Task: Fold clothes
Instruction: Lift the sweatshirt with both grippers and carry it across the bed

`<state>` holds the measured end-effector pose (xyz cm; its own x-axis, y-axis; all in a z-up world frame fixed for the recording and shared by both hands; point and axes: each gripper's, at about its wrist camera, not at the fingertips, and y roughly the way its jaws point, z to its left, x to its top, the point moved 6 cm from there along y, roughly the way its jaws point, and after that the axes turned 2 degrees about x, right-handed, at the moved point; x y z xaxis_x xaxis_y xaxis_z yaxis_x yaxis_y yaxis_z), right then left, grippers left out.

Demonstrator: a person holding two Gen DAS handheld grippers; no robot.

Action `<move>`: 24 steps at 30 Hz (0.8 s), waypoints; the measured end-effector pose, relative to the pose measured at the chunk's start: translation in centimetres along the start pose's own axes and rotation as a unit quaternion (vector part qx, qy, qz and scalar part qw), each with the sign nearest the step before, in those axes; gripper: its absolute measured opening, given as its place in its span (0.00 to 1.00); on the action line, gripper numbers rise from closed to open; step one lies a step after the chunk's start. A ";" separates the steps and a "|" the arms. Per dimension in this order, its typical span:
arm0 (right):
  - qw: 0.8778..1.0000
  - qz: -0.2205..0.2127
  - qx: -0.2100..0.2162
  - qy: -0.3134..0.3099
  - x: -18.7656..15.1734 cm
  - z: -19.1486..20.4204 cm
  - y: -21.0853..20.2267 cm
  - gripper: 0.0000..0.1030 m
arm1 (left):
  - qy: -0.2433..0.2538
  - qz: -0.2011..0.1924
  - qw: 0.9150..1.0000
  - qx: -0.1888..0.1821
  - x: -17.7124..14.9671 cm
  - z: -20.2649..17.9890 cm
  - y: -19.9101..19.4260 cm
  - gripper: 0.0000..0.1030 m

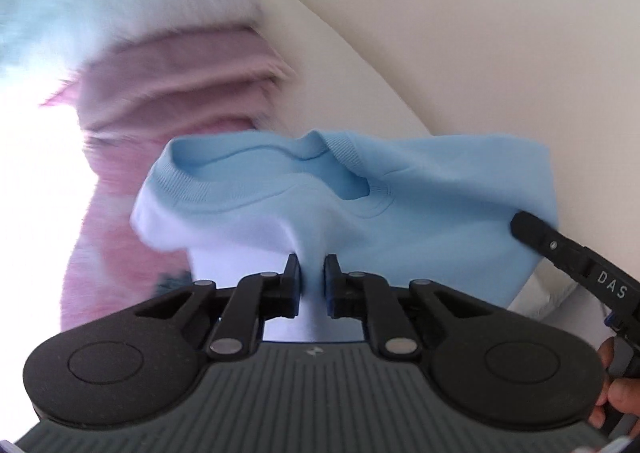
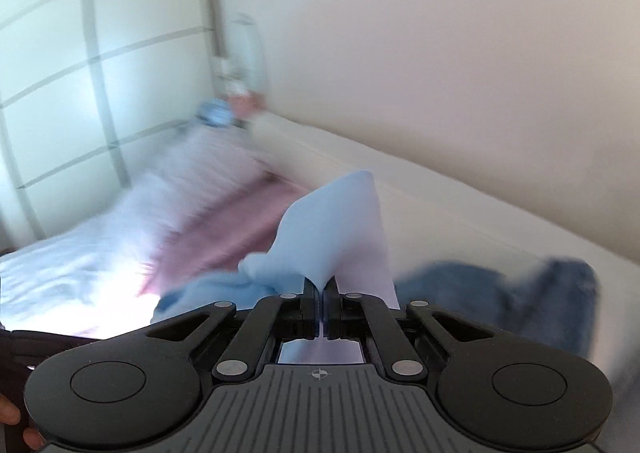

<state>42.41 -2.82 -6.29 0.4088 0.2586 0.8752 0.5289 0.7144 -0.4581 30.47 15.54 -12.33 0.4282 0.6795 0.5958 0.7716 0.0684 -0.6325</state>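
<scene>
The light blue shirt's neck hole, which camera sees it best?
The left wrist view: the light blue shirt faces it, ribbed collar open and sharp. The right wrist view shows only a pinched fold of it, no collar.

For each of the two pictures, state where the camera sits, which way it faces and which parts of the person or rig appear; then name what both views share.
Left wrist: sits on the left gripper, faces the light blue shirt pinched near its collar; the right gripper and a hand show.
Right wrist: sits on the right gripper, faces along the bed toward the wall; fingers show at lower left.
Shared: the blue shirt, pink blanket, bed.
</scene>
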 end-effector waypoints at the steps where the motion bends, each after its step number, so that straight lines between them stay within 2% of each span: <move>1: 1.000 -0.007 0.017 -0.009 0.3 1.8 -0.4 0.00 | -0.008 -0.014 1.000 0.006 0.2 1.0 -1.9 0.08; 4: 0.996 -0.026 0.078 -0.030 0.9 7.6 -2.3 0.00 | -0.026 -0.064 0.997 0.032 0.0 4.7 -9.5 0.08; 7: 0.987 -0.043 0.143 -0.051 1.4 14.2 -4.5 0.00 | -0.041 -0.123 0.989 0.071 -0.2 8.8 -17.5 0.05; 10: 0.975 -0.057 0.204 -0.062 1.6 20.5 -6.7 0.00 | -0.050 -0.186 0.975 0.112 -0.3 12.4 -26.2 0.00; 12: 0.965 -0.066 0.246 -0.059 1.9 24.9 -8.3 0.00 | -0.052 -0.227 0.963 0.138 -0.2 14.4 -32.0 0.00; 17: 0.931 -0.072 0.350 -0.071 2.3 36.3 -10.8 0.00 | -0.068 -0.256 0.942 0.208 -1.6 18.7 -41.5 0.00; 23: 0.896 -0.060 0.433 -0.084 2.0 49.0 -12.5 0.00 | -0.086 -0.288 0.909 0.289 -3.4 23.8 -53.1 0.00; 24: 0.891 -0.064 0.442 -0.085 2.2 50.6 -12.8 0.00 | -0.091 -0.296 0.905 0.292 -3.7 24.3 -54.3 0.00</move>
<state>-1.14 21.50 9.34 0.2289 0.1787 0.9569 -0.2588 0.9588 -0.1171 -24.49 27.10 7.78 -0.1032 0.5033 0.8579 0.4384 0.7973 -0.4149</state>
